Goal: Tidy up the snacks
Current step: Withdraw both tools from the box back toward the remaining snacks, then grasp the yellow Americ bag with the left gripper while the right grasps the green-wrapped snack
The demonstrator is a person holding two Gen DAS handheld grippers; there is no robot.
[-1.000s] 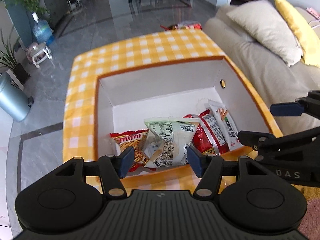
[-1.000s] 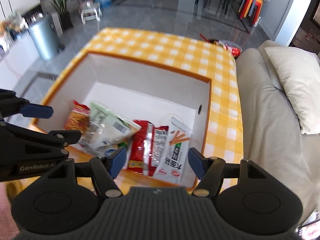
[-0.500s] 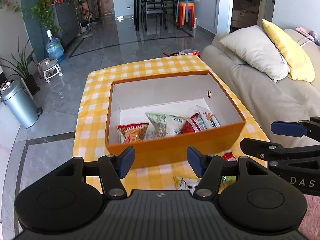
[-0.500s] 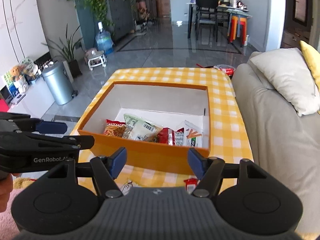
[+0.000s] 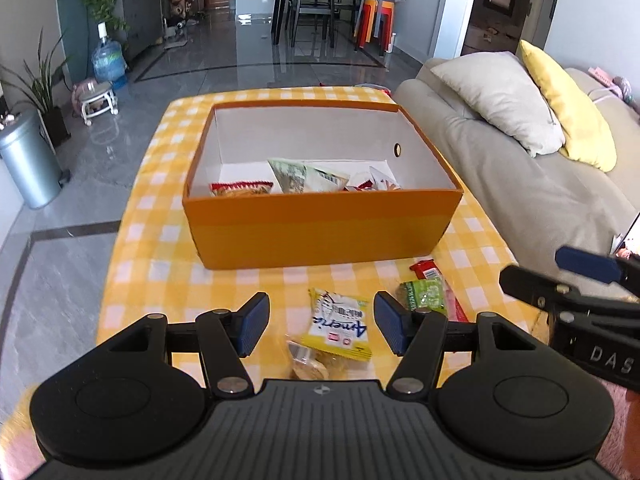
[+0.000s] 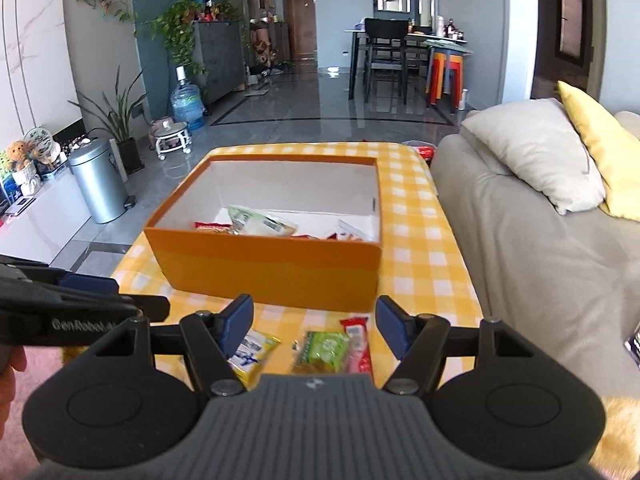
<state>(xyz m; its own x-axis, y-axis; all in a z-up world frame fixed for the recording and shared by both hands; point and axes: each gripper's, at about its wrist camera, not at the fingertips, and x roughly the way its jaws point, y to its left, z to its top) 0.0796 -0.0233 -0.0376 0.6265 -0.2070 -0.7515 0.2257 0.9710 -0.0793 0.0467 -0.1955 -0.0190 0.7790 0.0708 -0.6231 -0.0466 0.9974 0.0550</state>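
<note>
An orange box (image 5: 320,232) (image 6: 268,268) with a white inside stands on the yellow checked table (image 5: 160,272) (image 6: 424,264) and holds several snack packets (image 5: 308,178) (image 6: 260,222). In front of it lie a yellow packet (image 5: 338,326) (image 6: 250,354), a green packet (image 5: 424,294) (image 6: 322,348) and a red bar (image 5: 426,268) (image 6: 356,340). My left gripper (image 5: 322,328) stands open above the yellow packet, nothing between its pads. My right gripper (image 6: 314,326) stands open above the green packet and red bar, holding nothing.
A grey sofa (image 5: 520,184) (image 6: 540,248) with a beige and a yellow cushion runs along the table's right side. A metal bin (image 5: 28,164) (image 6: 100,186), plants and a water bottle stand on the tiled floor to the left. Dining chairs are far back.
Both grippers have drawn back from over the box toward the table's near edge. The loose packets in front of the box have come into view. Jaw widths look unchanged.
</note>
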